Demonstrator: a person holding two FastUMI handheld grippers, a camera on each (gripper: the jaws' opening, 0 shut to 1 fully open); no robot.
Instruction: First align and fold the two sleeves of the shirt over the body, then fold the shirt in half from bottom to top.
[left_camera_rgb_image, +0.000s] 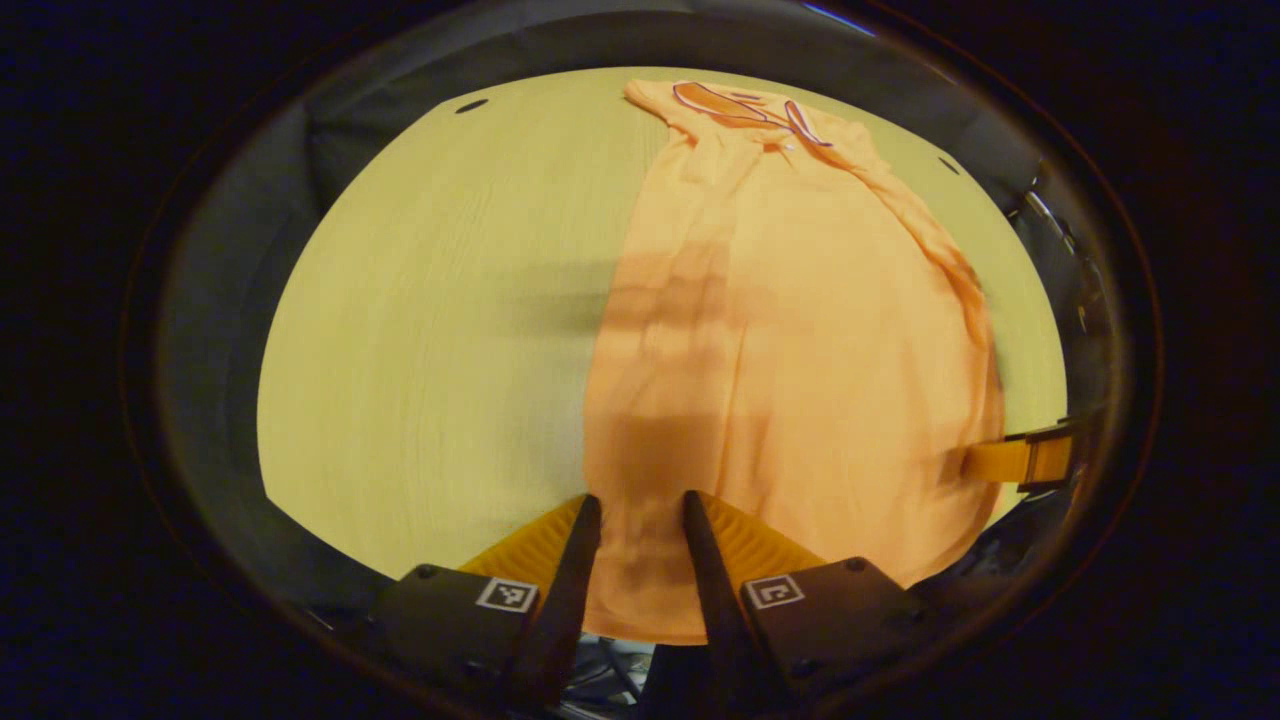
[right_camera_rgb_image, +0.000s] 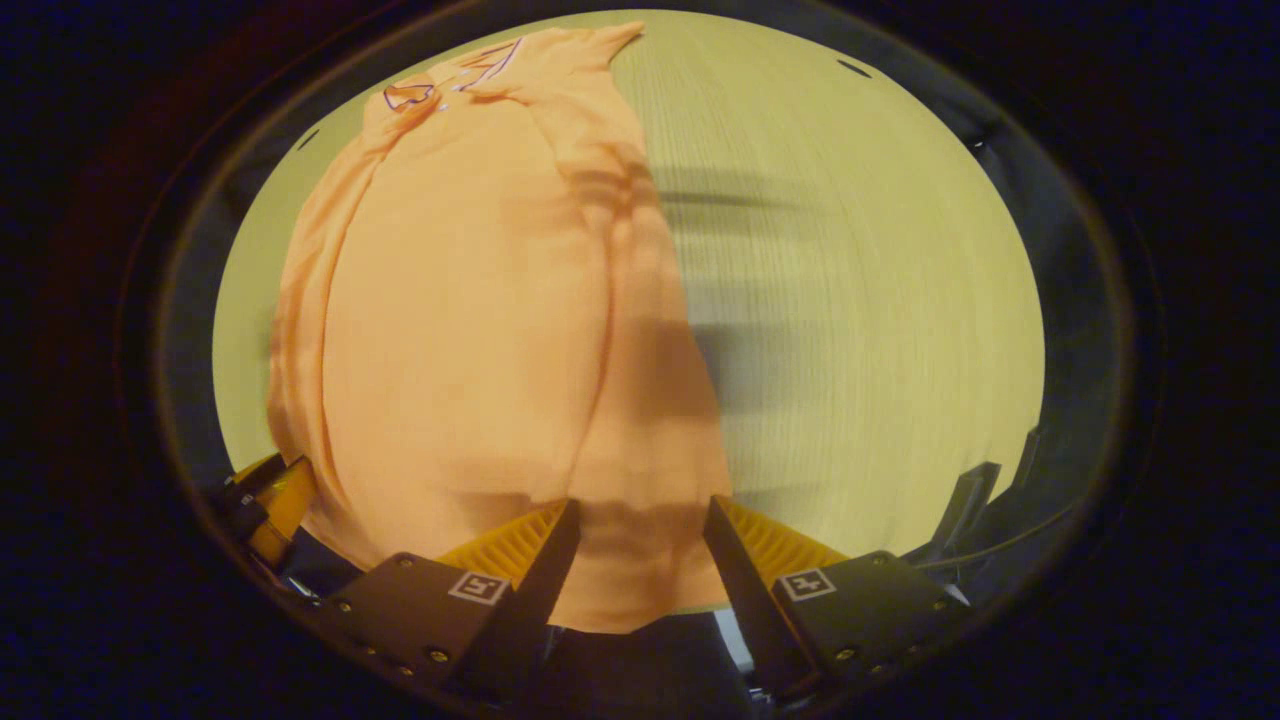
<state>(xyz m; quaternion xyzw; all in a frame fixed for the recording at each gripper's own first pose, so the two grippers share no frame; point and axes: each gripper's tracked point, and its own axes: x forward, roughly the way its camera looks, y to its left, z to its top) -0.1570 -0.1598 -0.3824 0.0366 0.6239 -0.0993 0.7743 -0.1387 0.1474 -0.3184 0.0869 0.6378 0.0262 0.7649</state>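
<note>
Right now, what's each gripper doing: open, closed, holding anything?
Left gripper: open, fingers apart over the shirt hem, nothing gripped.
Right gripper: open, fingers spread wide over the hem, nothing gripped.

No readable text, labels or numbers anywhere.

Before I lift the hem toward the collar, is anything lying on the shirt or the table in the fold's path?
Nothing visible. The shirt lies flat with sleeves already folded in, and both the left claw and right claw sit at its bottom hem. The table beside it is bare up to the collar.
</note>
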